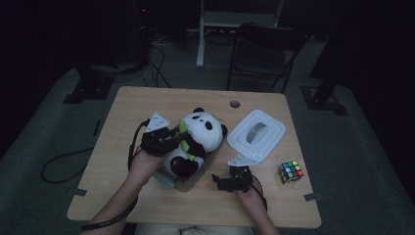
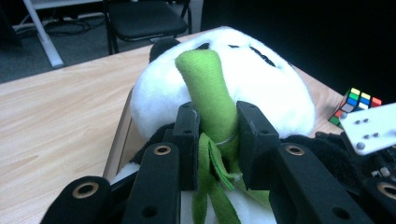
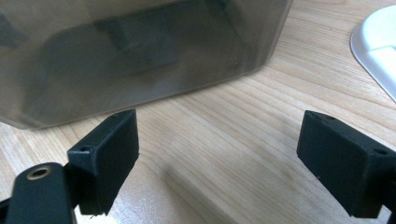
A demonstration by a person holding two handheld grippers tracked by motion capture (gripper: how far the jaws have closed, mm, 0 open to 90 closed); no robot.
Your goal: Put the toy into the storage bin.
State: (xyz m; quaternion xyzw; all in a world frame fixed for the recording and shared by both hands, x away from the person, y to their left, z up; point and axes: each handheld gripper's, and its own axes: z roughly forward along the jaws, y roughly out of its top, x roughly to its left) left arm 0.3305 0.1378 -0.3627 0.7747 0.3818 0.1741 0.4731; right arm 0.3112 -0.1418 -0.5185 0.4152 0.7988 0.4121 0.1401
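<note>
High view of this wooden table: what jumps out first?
A plush black-and-white panda sits in a clear plastic box mid-table, with the left tongs clamped on its green bamboo stalk. To the right lie a white rectangular lid and a multicoloured puzzle cube; the right tongs gape open near the box.

Dim lab: equipment stands [image 1: 90,83], cables [image 1: 156,68].
</note>
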